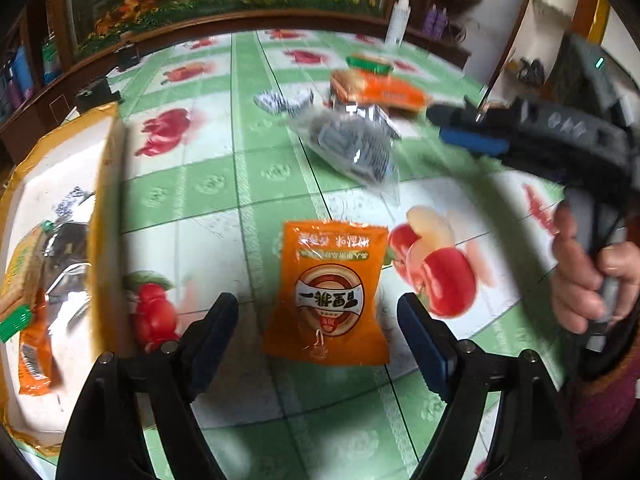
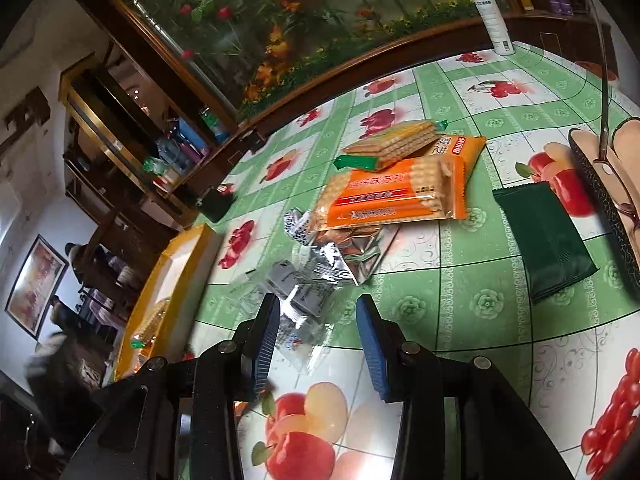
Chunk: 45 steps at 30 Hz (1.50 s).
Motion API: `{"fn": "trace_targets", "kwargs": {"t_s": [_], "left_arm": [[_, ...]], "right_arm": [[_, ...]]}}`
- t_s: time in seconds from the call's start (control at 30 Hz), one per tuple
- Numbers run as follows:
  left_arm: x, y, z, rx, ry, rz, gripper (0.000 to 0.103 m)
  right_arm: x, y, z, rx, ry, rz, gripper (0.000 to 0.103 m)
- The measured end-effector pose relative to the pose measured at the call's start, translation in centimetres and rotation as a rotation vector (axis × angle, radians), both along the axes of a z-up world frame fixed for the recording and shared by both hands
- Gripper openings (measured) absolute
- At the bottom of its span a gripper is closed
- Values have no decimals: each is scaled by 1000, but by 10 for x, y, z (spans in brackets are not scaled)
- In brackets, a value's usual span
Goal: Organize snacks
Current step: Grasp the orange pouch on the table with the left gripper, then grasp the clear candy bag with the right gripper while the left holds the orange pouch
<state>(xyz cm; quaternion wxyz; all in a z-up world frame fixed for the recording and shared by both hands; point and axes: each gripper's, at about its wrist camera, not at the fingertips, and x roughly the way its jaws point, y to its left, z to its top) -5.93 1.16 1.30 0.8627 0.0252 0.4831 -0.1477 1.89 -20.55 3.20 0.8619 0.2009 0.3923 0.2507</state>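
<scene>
My left gripper (image 1: 318, 316) is open, its fingers on either side of an orange snack packet (image 1: 328, 292) lying flat on the fruit-print tablecloth. A yellow-rimmed box (image 1: 106, 216) at the left holds several snack packs. My right gripper (image 2: 318, 320) is open over a clear bag of grey snacks (image 2: 296, 292); the same bag (image 1: 352, 148) and the right gripper (image 1: 468, 136) show in the left wrist view. Beyond lie an orange biscuit pack (image 2: 396, 192), a wafer pack (image 2: 394, 146), a silver wrapper (image 2: 348, 256) and a dark green packet (image 2: 544, 240).
A white spray bottle (image 2: 492, 20) stands at the far table edge. A dark case with glasses (image 2: 608, 200) lies at the right. A wooden-framed picture panel (image 2: 280, 40) backs the table. The yellow box (image 2: 168, 280) sits at the table's left.
</scene>
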Motion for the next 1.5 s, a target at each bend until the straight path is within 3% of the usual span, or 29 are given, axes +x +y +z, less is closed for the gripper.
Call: {"fn": "trace_targets", "kwargs": {"t_s": [0.2, 0.3, 0.43, 0.57, 0.7, 0.83, 0.93, 1.03, 1.5], "left_arm": [[7, -12, -10, 77, -50, 17, 81], [13, -6, -5, 58, -69, 41, 52], [23, 11, -4, 53, -80, 115, 51], [28, 15, -6, 77, -96, 134, 51], [29, 16, -5, 72, -104, 137, 51], [32, 17, -6, 72, -124, 145, 51], [35, 11, -7, 79, -137, 138, 51], [36, 8, -7, 75, -140, 124, 51], [39, 5, -8, 82, -142, 127, 53]], "right_arm": [[-4, 14, 1, -53, -28, 37, 45], [-7, 22, 3, -81, -45, 56, 57], [-4, 41, 7, -144, -71, 104, 61], [10, 74, 15, -296, -116, 168, 67], [28, 90, -2, -393, -102, 225, 68], [29, 91, -13, -422, -115, 226, 70], [25, 86, -12, -432, -121, 198, 58], [24, 81, -9, -410, -105, 168, 53], [26, 96, -18, -439, -113, 145, 54]]}}
